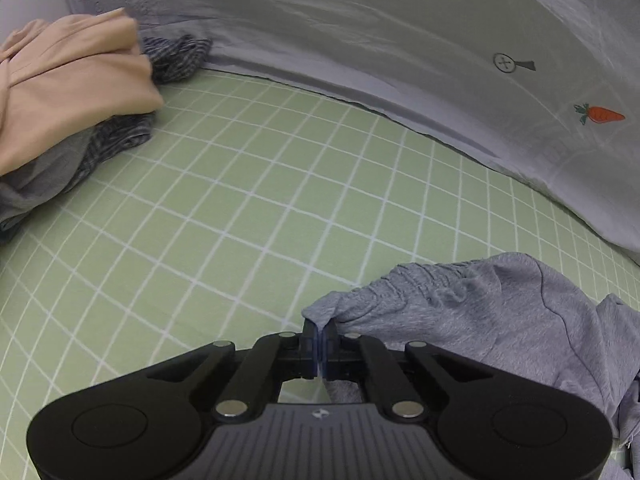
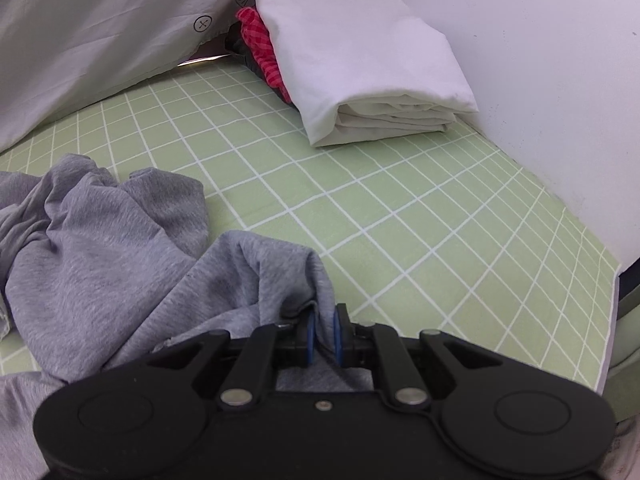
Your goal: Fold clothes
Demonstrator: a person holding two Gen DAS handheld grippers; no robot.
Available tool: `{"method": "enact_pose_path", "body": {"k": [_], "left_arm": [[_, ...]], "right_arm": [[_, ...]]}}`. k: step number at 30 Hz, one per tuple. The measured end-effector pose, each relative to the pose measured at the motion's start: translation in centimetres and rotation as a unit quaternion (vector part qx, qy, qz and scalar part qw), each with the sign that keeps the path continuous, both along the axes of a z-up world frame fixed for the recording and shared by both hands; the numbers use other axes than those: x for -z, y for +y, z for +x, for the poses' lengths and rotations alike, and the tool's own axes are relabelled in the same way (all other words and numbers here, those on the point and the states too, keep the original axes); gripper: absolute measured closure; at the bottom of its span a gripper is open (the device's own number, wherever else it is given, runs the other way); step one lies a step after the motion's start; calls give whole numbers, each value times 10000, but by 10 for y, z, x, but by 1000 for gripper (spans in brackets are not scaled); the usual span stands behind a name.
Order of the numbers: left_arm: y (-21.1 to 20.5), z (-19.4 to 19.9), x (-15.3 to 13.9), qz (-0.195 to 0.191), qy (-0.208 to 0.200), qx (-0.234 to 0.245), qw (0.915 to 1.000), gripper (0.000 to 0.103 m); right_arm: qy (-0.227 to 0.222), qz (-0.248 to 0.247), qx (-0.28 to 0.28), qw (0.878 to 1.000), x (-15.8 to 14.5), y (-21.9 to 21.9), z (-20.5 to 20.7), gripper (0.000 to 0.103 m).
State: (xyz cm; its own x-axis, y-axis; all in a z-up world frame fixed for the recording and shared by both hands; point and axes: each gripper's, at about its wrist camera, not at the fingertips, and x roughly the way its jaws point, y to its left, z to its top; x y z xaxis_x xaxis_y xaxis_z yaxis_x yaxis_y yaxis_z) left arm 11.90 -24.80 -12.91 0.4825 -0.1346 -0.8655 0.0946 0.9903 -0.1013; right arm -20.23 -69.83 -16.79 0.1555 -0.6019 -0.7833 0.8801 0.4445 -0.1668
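A: Where is the garment?
B: The grey garment [image 1: 500, 320] lies crumpled on the green checked bed sheet [image 1: 240, 200], at the near right of the left wrist view and the near left of the right wrist view [image 2: 100, 260]. Its gathered waistband is visible, but the lower part runs out of both frames, so its full shape is hard to make out.

A: And the left hand-held gripper?
B: The left hand-held gripper [image 1: 320, 332] is pinched tight on a corner of the grey fabric near the waistband; its blue pads meet with cloth between them.

A: The right one?
B: The right hand-held gripper [image 2: 324, 324] has its jaws narrow with a fold of the same garment bunched between them. The pads are not quite together, and cloth hides the contact, though it looks gripped.

A: What else is there?
B: A beige garment [image 1: 68, 92] sits on top of a dark striped cloth [image 1: 176, 58] at far left, partly cut off. A pale quilt [image 1: 400, 40] with a carrot print [image 1: 600, 114] lies along the back. In the right view, a folded white sheet [image 2: 360, 60] rests by the wall [image 2: 540, 60], covering most of a red checked cloth [image 2: 260, 44].
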Motion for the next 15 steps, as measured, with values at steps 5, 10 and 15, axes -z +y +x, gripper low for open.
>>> {"method": "enact_pose_path", "body": {"k": [5, 10, 15], "left_arm": [[91, -42, 5, 451, 27, -660, 9968, 100], [169, -74, 8, 732, 159, -1453, 9866, 100], [210, -97, 6, 662, 185, -2042, 9765, 100]], "right_arm": [[-317, 309, -374, 9983, -1, 34, -13, 93], [-589, 687, -912, 9917, -3, 68, -19, 87], [-845, 974, -1198, 9844, -11, 85, -23, 56]]}}
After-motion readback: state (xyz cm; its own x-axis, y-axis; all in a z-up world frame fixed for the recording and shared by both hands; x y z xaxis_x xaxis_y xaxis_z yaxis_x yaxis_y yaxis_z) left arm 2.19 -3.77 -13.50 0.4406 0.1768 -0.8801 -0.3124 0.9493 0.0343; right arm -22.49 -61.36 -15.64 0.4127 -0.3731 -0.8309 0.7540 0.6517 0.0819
